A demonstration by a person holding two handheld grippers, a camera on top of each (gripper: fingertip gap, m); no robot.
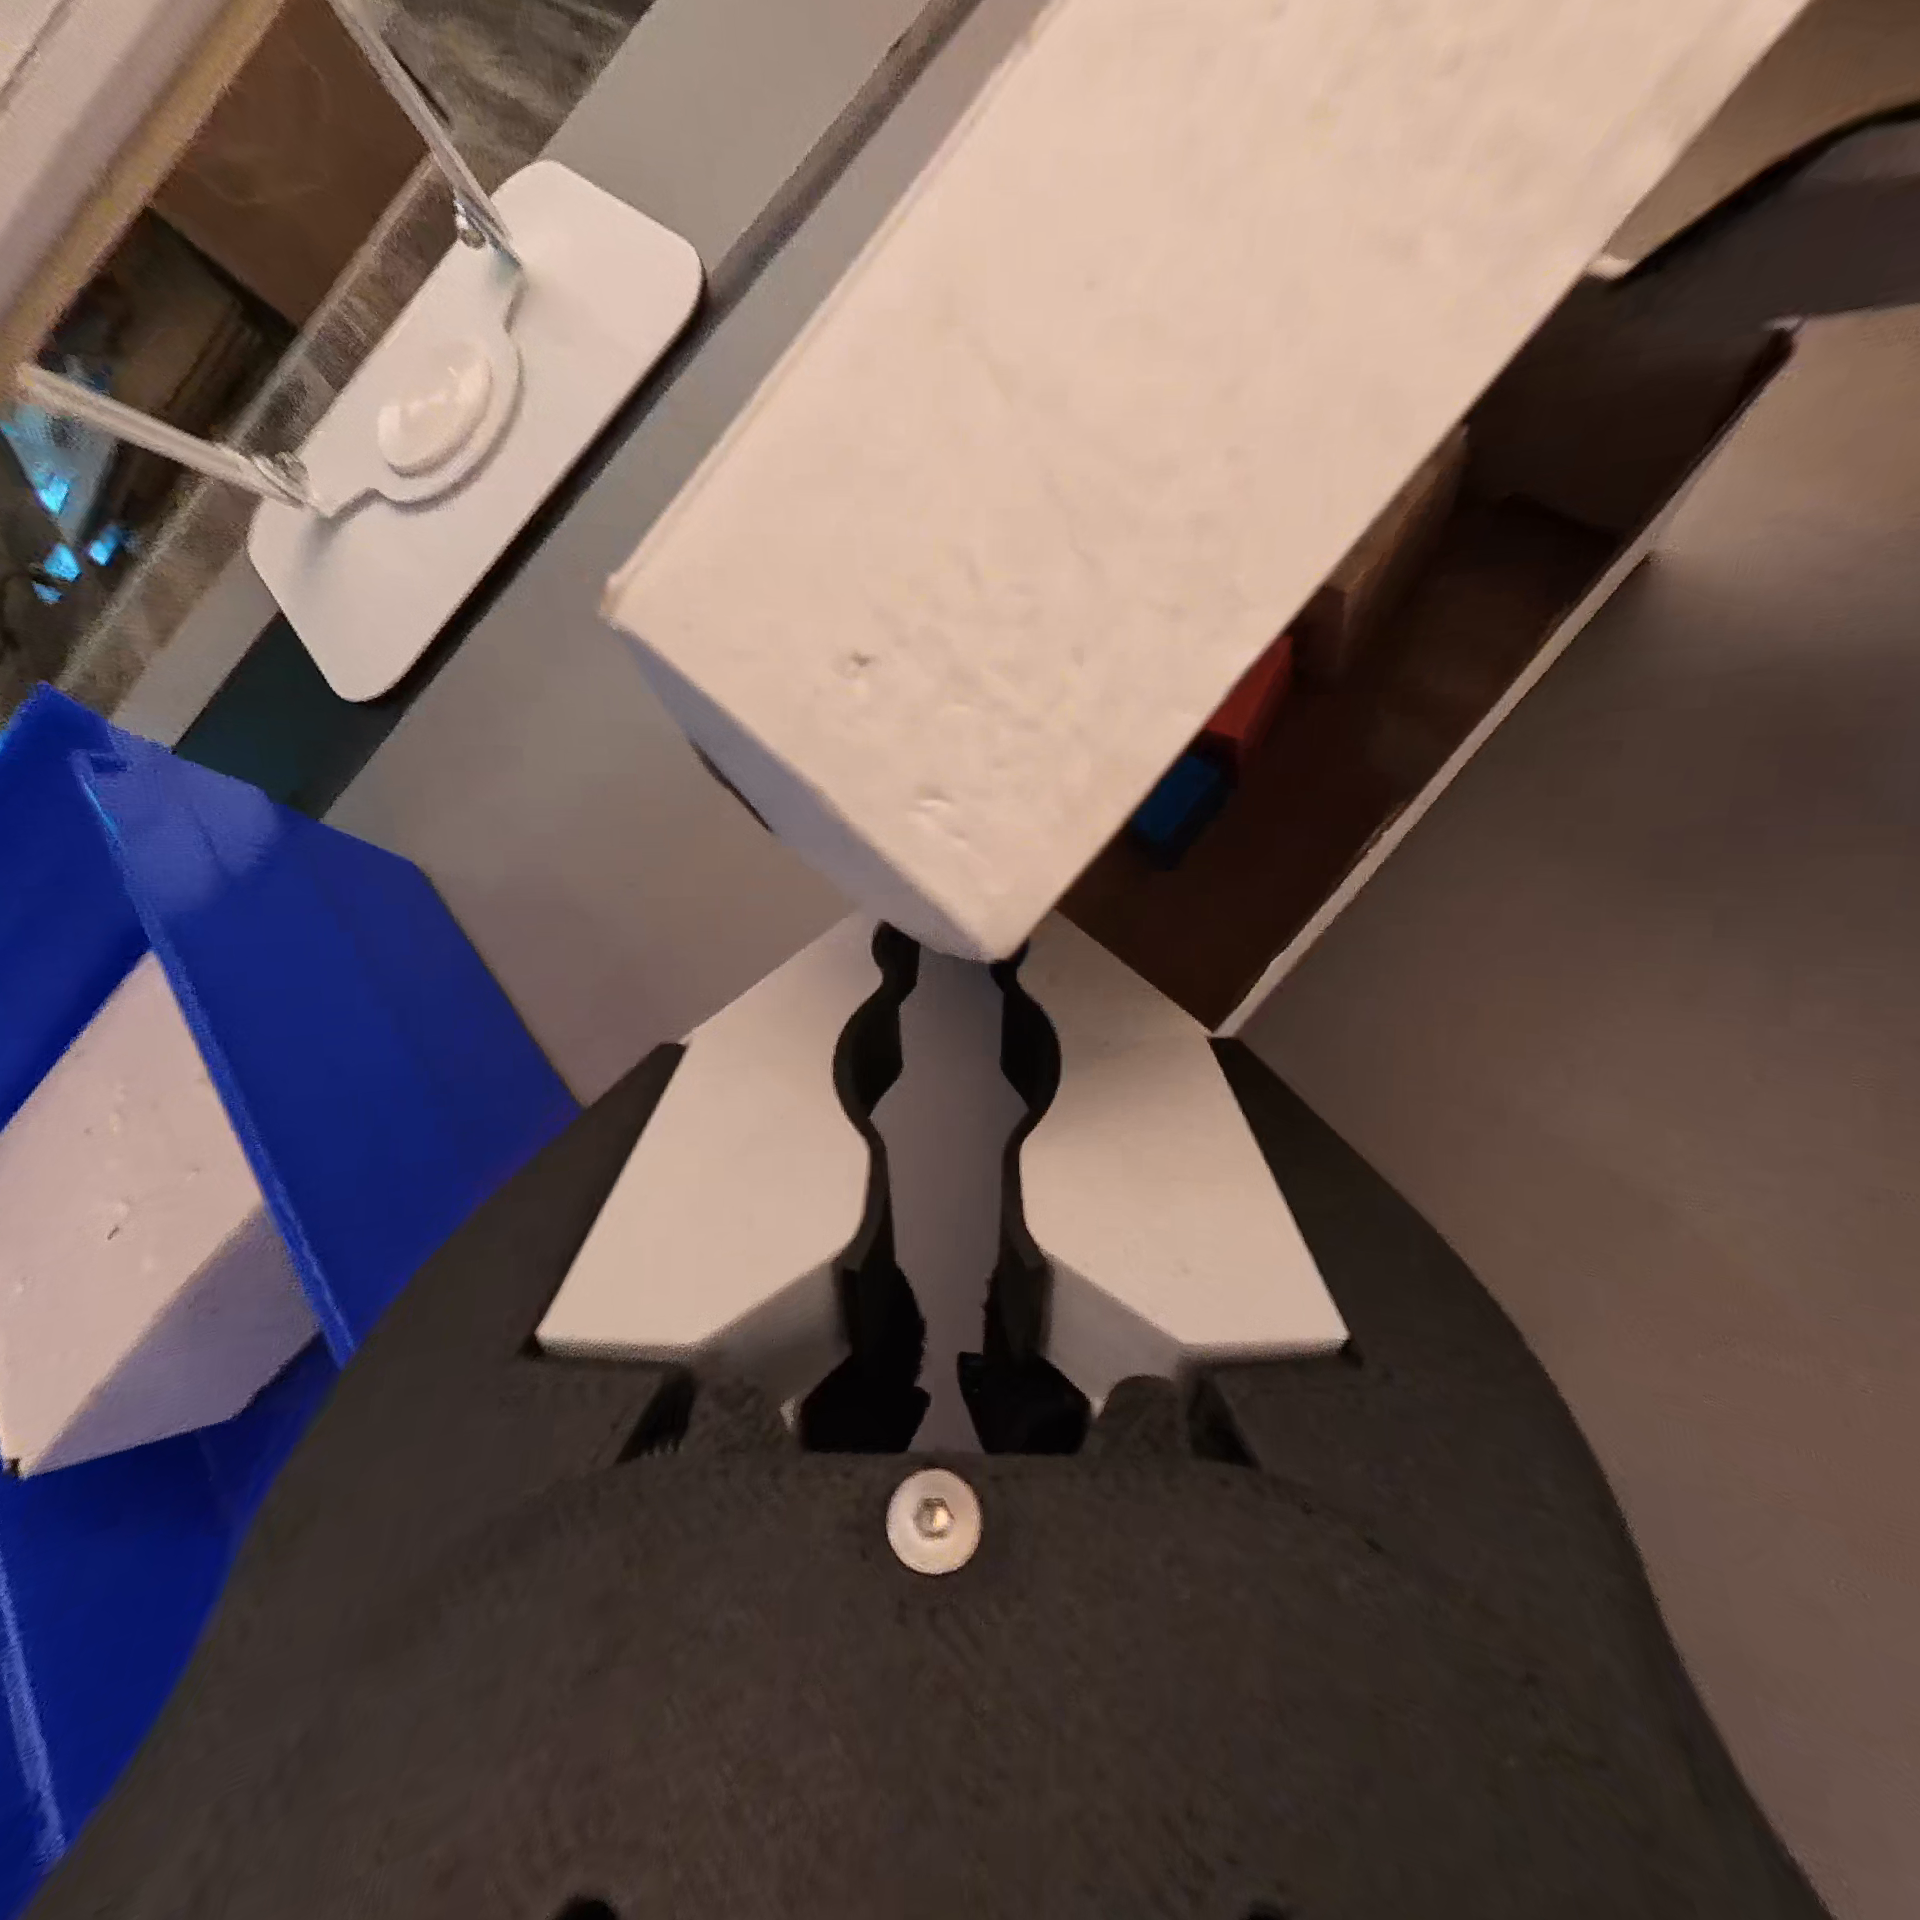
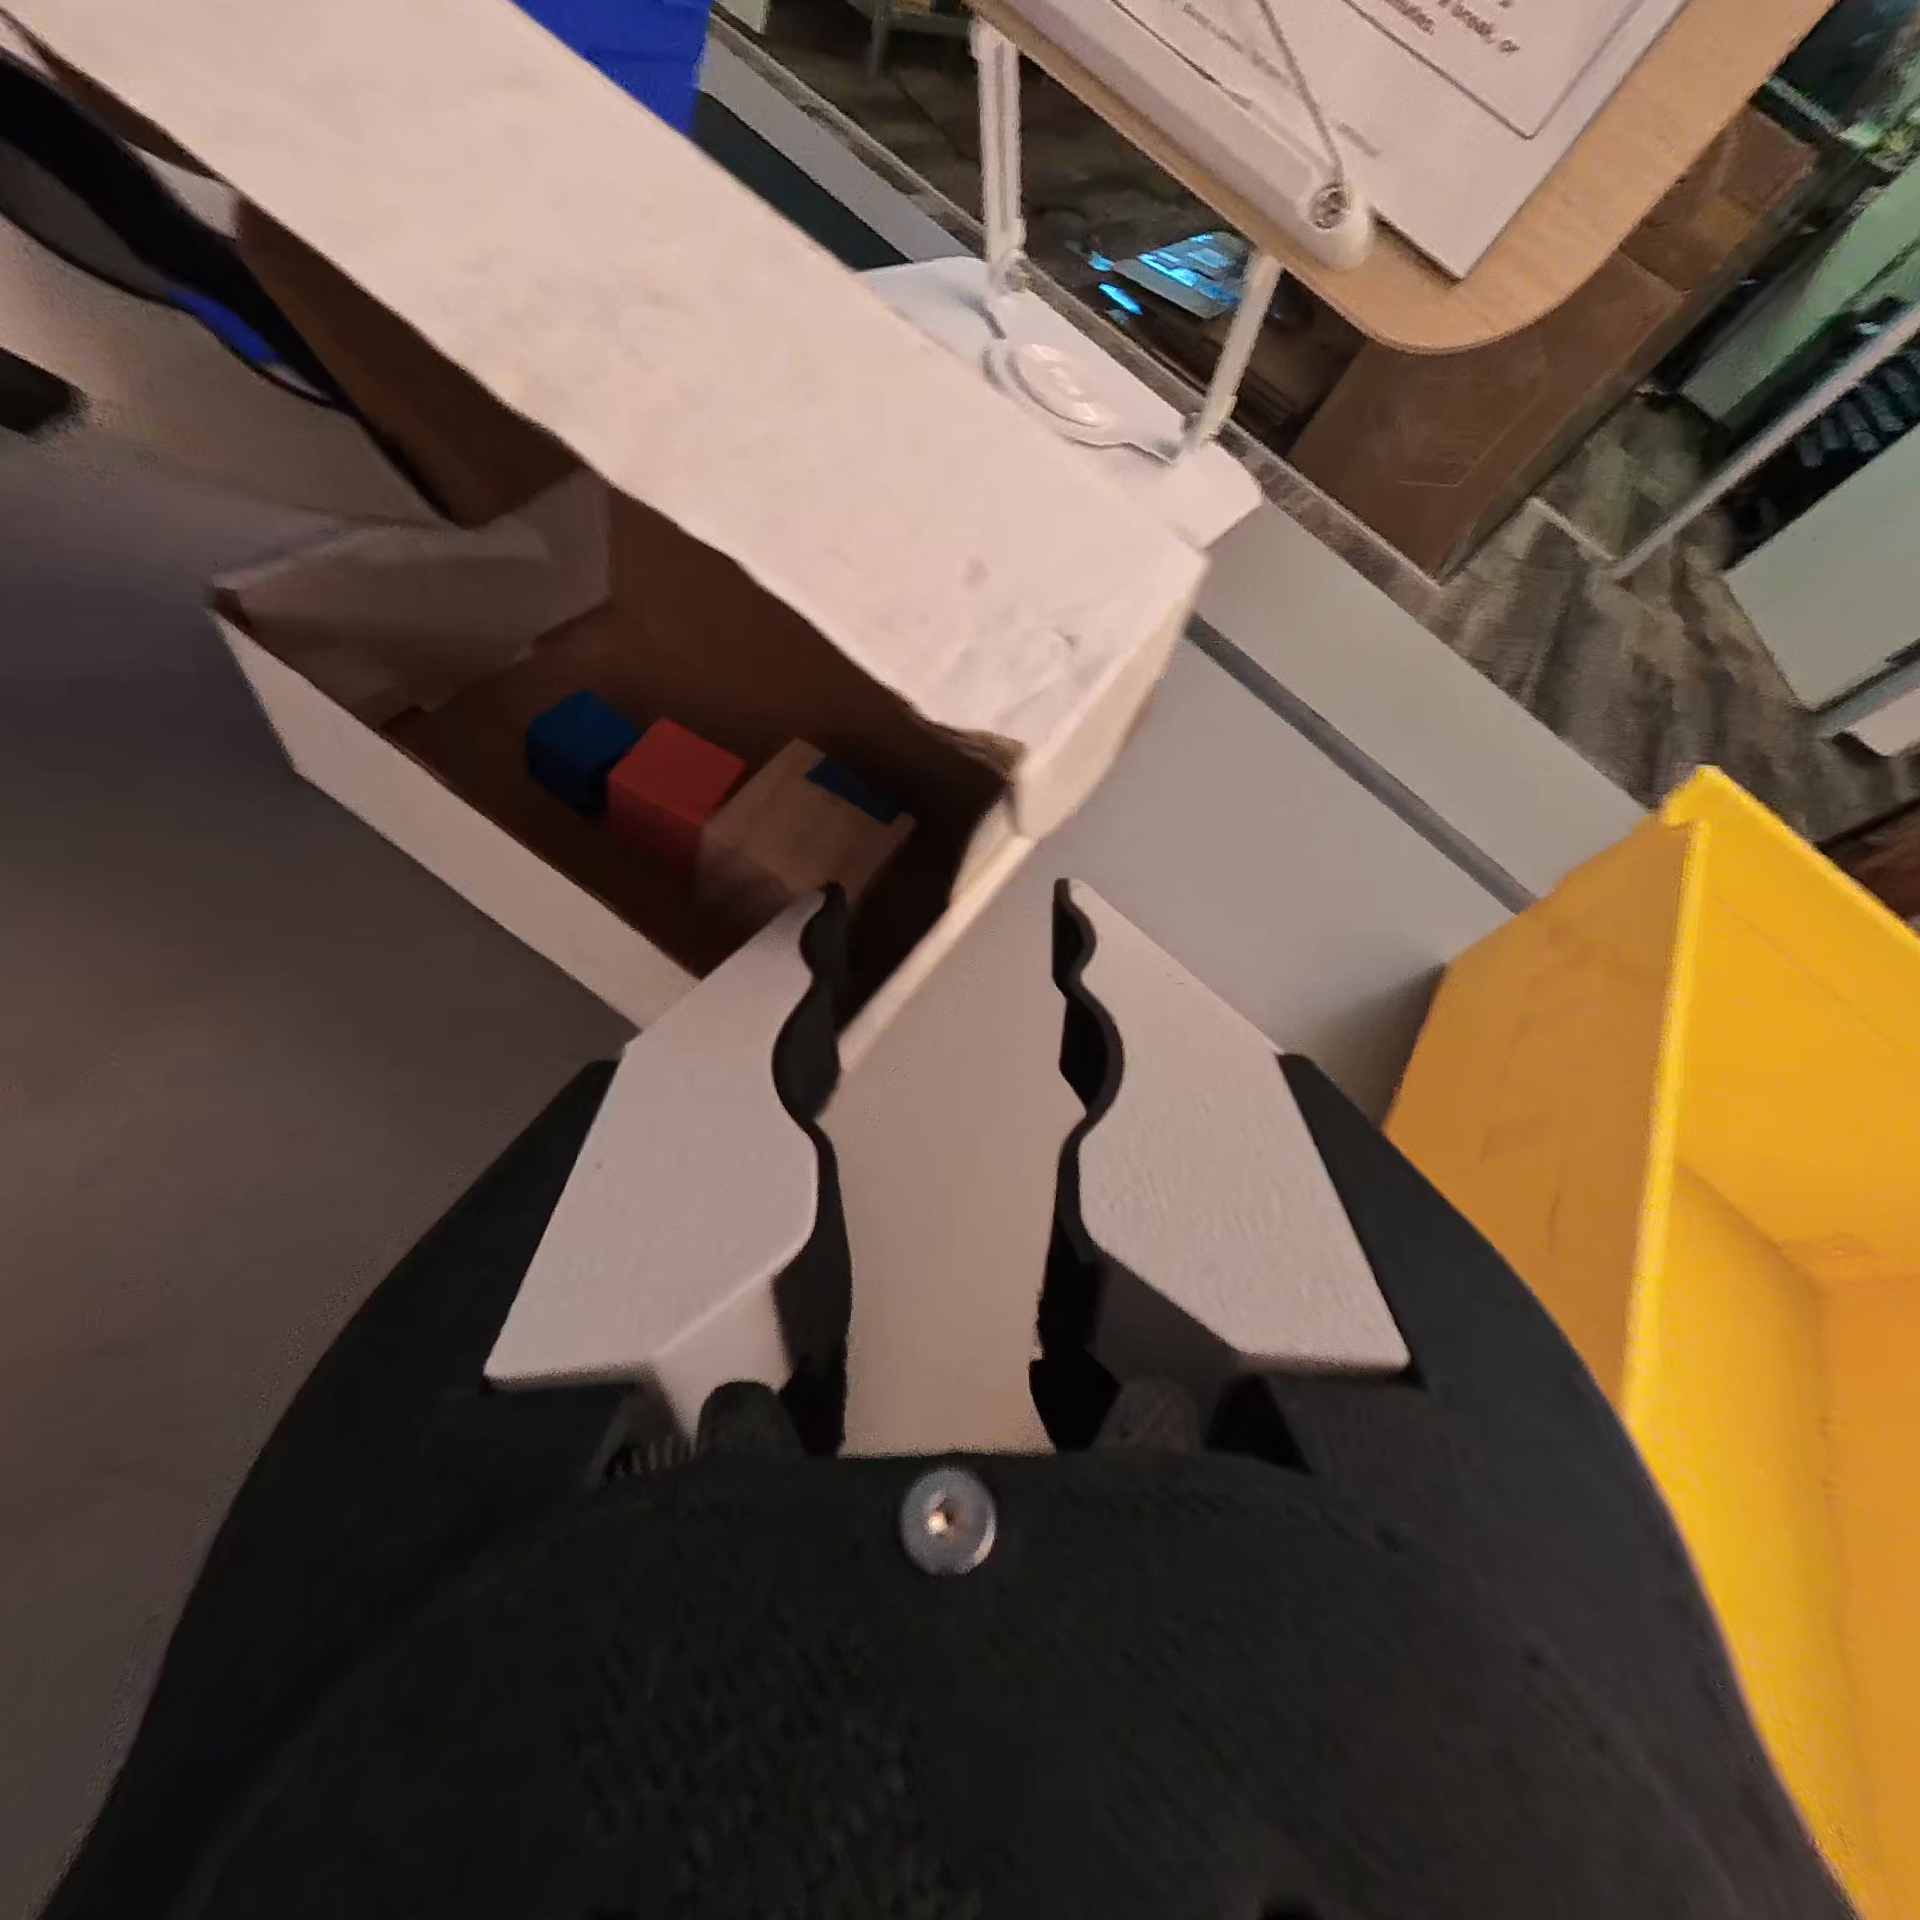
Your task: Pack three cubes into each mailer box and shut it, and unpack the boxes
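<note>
A white mailer box [image 2: 436,769] stands on the grey table with its lid [image 2: 675,364] raised at a slant. Inside lie a blue cube [image 2: 577,748], a red cube [image 2: 675,790] and a wooden cube with a blue face [image 2: 800,831]. My right gripper [image 2: 940,899] is open at the box's near right corner, one finger inside and one outside the side wall. In the left wrist view my left gripper [image 1: 940,961] is shut on the lid's [image 1: 1039,468] front flap and holds it up. The red cube [image 1: 1262,696] and blue cube [image 1: 1184,805] show under it.
A blue bin [image 1: 260,987] with another white box [image 1: 125,1247] in it stands at the left. A yellow bin [image 2: 1714,1143] stands close on the right. A white stand base [image 1: 499,416] with a clipboard [image 2: 1403,156] is at the table's far edge. It is some 5 centimetres from my left tips to the blue cube [image 2: 577,748].
</note>
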